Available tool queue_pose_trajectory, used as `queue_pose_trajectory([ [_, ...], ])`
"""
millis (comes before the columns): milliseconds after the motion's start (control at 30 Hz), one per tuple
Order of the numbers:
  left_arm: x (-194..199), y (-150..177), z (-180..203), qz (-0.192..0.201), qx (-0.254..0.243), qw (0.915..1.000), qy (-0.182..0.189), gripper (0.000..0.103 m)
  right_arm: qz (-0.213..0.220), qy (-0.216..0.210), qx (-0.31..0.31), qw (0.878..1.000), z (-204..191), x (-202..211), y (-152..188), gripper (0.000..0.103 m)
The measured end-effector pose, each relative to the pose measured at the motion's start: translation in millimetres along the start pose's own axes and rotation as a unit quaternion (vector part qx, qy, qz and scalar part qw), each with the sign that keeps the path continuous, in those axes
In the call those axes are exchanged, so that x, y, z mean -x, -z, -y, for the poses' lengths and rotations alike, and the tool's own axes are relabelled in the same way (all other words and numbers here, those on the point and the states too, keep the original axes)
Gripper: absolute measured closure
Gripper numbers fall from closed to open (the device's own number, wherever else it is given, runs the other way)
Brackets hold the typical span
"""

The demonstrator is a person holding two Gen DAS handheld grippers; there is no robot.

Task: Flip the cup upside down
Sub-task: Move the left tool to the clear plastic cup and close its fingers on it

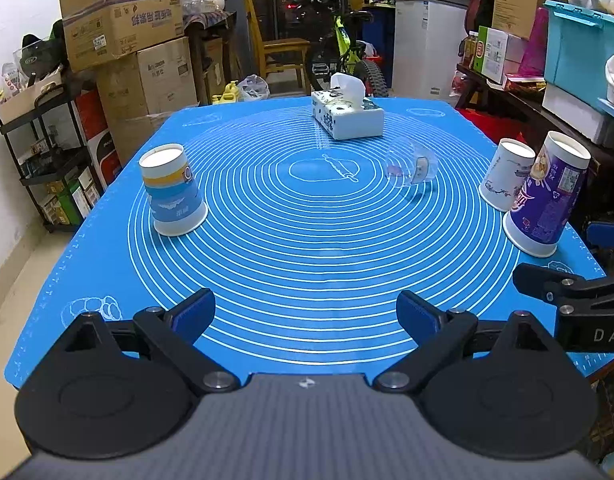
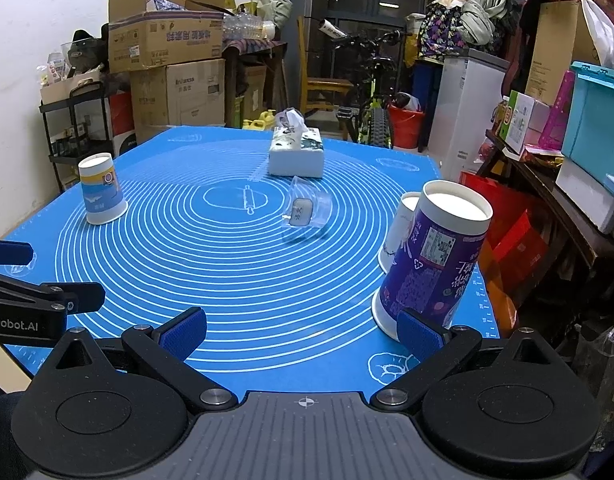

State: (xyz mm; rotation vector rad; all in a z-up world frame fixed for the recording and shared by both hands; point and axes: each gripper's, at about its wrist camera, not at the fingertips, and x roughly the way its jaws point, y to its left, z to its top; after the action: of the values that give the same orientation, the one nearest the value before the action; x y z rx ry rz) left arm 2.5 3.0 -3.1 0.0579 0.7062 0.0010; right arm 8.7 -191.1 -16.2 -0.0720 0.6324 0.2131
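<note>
Both grippers, left (image 1: 306, 314) and right (image 2: 303, 330), were held released, nothing grasped. Purple cup (image 2: 431, 264) sat just beside white cup (image 2: 399, 228); knock-over risked on approach.

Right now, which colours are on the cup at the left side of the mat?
The left cup has yellow and blue bands on white, clearest in the left wrist view.

Three cups stood inverted on mat (image 1: 307, 280): one cup (image 1: 172, 190) left, two cups (image 1: 507, 174) (image 1: 549, 194) touching at right; tissue box (image 1: 347, 114) far centre, plastic bag (image 1: 411, 164) before it.
</note>
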Motion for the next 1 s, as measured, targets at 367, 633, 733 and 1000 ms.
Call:
queue_pose_trajectory([
  [367,-17,-25,13,0.011,-0.074,0.9972,0.003,0.007,0.028,0.008,-0.001,1.000,16,3,-23,0.002],
  [633,-61,-58,37,0.013,-0.173,0.9845,0.028,0.007,0.070,0.024,0.000,0.997,39,0,-53,0.002],
  [733,-80,-67,46,0.019,-0.209,0.9766,0.047,0.007,0.077,0.030,-0.002,0.997,48,-6,-60,0.002],
  [1000,-136,-92,75,0.017,-0.290,0.9530,0.088,0.007,0.072,0.042,-0.007,0.997,68,-32,-72,0.002],
])
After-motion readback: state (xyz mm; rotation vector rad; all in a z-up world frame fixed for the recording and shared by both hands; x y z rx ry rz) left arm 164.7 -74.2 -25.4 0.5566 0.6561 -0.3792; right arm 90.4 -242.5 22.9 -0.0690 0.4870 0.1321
